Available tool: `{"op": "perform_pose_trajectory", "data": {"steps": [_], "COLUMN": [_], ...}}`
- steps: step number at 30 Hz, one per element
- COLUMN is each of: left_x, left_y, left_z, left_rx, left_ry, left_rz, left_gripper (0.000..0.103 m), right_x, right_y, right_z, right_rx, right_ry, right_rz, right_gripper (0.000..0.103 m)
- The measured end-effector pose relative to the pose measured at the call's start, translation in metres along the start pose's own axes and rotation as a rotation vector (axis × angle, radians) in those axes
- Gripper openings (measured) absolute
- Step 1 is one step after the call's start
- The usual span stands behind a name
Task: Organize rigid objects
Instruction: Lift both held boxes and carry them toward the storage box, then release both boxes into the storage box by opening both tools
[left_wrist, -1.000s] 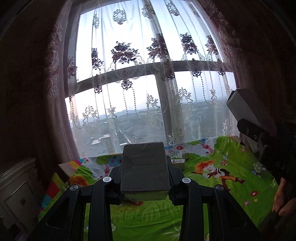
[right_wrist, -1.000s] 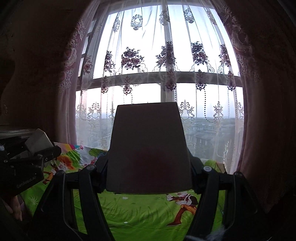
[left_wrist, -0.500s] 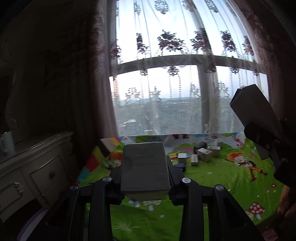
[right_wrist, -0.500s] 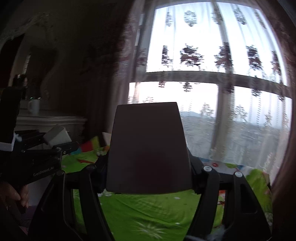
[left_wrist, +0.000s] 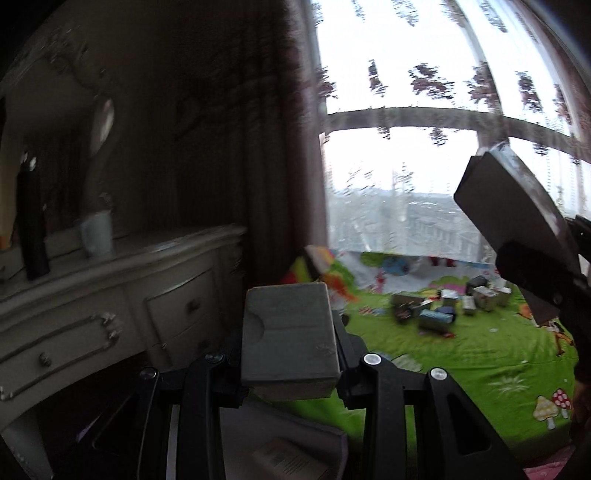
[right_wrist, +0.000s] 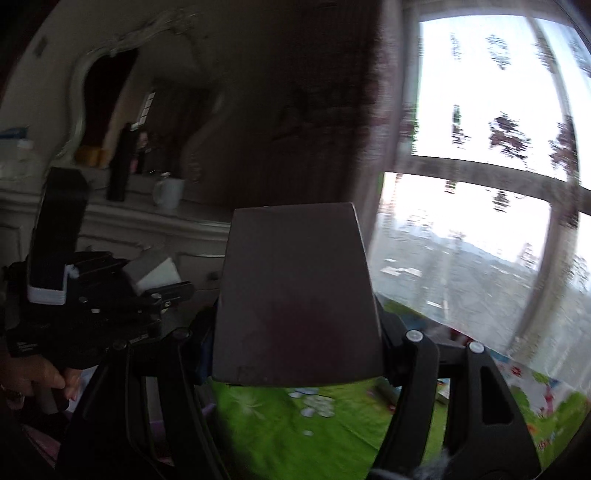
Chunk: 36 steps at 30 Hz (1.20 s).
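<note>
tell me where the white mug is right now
The white mug stands on top of the pale dresser at the left of the left wrist view, just right of a tall black bottle.

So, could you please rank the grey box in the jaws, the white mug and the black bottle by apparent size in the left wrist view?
1. Grey box, largest, though nearness to the camera inflates it.
2. Black bottle.
3. White mug.
</note>
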<state>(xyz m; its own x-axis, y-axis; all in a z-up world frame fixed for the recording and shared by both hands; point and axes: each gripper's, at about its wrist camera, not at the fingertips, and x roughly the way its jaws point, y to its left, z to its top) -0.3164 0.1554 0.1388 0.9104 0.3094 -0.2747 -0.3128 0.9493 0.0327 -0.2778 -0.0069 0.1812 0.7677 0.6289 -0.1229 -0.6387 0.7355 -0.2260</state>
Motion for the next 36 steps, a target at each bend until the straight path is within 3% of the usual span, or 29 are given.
{"op": "perform_pose_trajectory", "data": {"steps": [7, 16, 25, 33, 34, 35, 36], "left_x": [0.008, 0.027, 0.043, 0.05, 0.051, 0.051, 0.052], "left_y": [0.045, 0.095, 0.127, 0.141, 0.142, 0.142, 0.142], "left_z": [-0.028, -0.057, -0.083, -0.098, -0.099, -0.099, -0.099], "left_rx": [-0.088, -0.199, -0.271, -0.298, -0.295, -0.286, -0.274], "left_ry": [0.112, 0.277, 0.423, 0.501, 0.509, 0.517, 0.52], "left_rz": [0.076, 0.173, 0.237, 0.319, 0.341, 0.381, 0.417], "left_gripper": [0.037, 0.037, 0.037, 0.038, 0.039, 0.048, 0.069], "right_x": [0.027, 0.081, 0.126, 0.137, 0.137, 0.137, 0.137], "right_y": [0.045, 0.09, 0.123, 0.149, 0.151, 0.153, 0.154], "right_z": [-0.001, -0.016, -0.044, -0.065, -0.067, -0.069, -0.07], "right_rx": [-0.083, -0.103, -0.092, -0.085, -0.084, -0.08, -0.074], "right_ry": [0.058, 0.266, 0.468, 0.54, 0.544, 0.553, 0.565], "right_rz": [0.164, 0.36, 0.463, 0.58, 0.594, 0.616, 0.634], "right_gripper": [0.07, 0.07, 0.07, 0.07, 0.071, 0.072, 0.077]}}
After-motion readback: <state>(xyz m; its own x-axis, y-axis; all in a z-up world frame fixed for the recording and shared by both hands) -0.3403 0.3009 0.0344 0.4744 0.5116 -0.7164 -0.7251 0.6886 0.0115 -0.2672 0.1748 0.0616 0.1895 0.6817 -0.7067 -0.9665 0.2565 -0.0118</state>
